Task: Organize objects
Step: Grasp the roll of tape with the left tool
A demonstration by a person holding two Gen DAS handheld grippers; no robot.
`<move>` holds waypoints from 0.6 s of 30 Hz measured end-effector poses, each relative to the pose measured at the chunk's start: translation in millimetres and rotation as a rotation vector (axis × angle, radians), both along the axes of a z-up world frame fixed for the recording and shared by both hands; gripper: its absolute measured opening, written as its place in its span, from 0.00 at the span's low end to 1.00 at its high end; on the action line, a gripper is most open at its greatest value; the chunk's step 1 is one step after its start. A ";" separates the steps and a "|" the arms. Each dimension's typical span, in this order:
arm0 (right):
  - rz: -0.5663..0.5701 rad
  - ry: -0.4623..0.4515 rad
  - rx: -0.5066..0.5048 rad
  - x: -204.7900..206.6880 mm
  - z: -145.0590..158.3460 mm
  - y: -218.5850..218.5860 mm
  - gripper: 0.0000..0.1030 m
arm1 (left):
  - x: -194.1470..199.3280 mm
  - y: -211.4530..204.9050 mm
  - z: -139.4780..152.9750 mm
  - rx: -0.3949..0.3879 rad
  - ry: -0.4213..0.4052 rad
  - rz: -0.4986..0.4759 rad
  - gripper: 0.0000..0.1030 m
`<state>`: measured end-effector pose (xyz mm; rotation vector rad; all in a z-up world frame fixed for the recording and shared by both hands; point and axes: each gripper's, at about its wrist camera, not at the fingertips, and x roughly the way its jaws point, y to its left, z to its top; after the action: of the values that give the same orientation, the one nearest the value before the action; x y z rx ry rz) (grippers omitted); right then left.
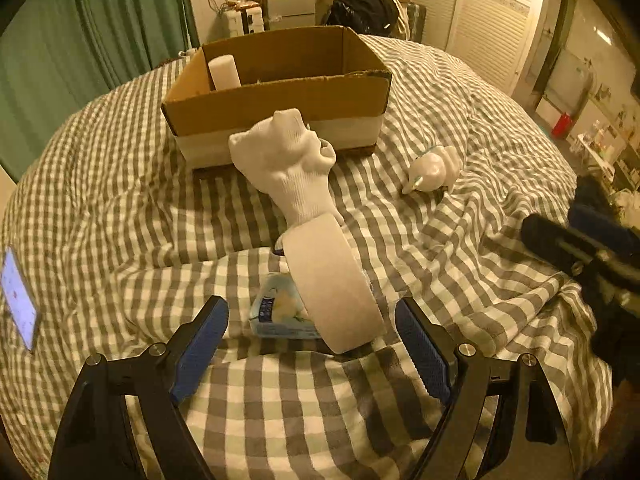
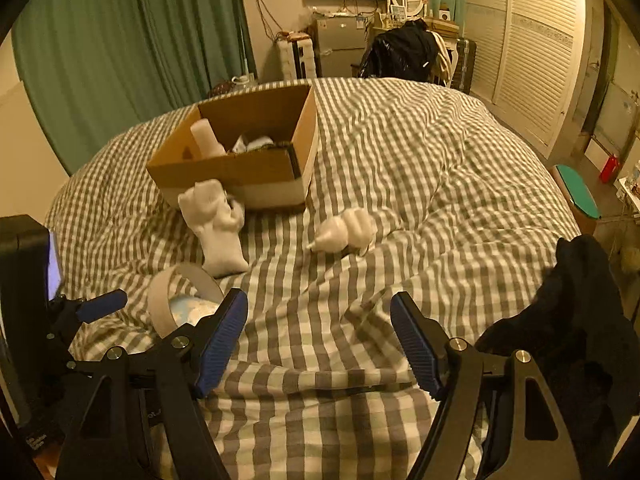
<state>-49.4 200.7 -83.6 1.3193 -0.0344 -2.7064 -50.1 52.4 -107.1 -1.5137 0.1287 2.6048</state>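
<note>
A cardboard box (image 1: pixel 280 104) stands on the checked bed cover and shows in the right wrist view (image 2: pixel 240 172) too; a white cylinder (image 1: pixel 224 72) leans inside it. A white sock (image 1: pixel 288 168) lies in front of the box, also in the right wrist view (image 2: pixel 218 228). A roll of tape (image 1: pixel 332 284) stands on edge on a blue packet (image 1: pixel 280 312). A white rolled bundle (image 1: pixel 434 170) lies to the right. My left gripper (image 1: pixel 316 332) is open, its jaws either side of the tape roll. My right gripper (image 2: pixel 320 336) is open and empty over bare cover.
A phone (image 1: pixel 18 300) lies on the bed at the left. The right gripper shows at the right edge of the left wrist view (image 1: pixel 580 248). A dark cloth (image 2: pixel 580 320) hangs at the right. Green curtains, a fridge and a chair stand beyond the bed.
</note>
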 end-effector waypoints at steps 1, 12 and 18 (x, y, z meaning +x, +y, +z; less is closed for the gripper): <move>0.002 -0.010 0.007 -1.2 -5.3 -0.8 0.71 | -0.5 0.4 -0.1 0.003 0.001 -0.004 0.71; 0.004 -0.065 0.010 -9.2 -24.4 -2.7 0.71 | -0.8 5.2 17.6 0.061 0.018 -0.063 0.34; 0.012 -0.056 0.014 -7.9 -20.3 -6.6 0.71 | 3.0 -7.3 50.0 0.101 0.087 -0.052 0.34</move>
<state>-57.2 194.1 -103.9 1.3939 -0.0125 -2.6644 -47.1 45.1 -57.1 -1.3472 0.0436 2.5950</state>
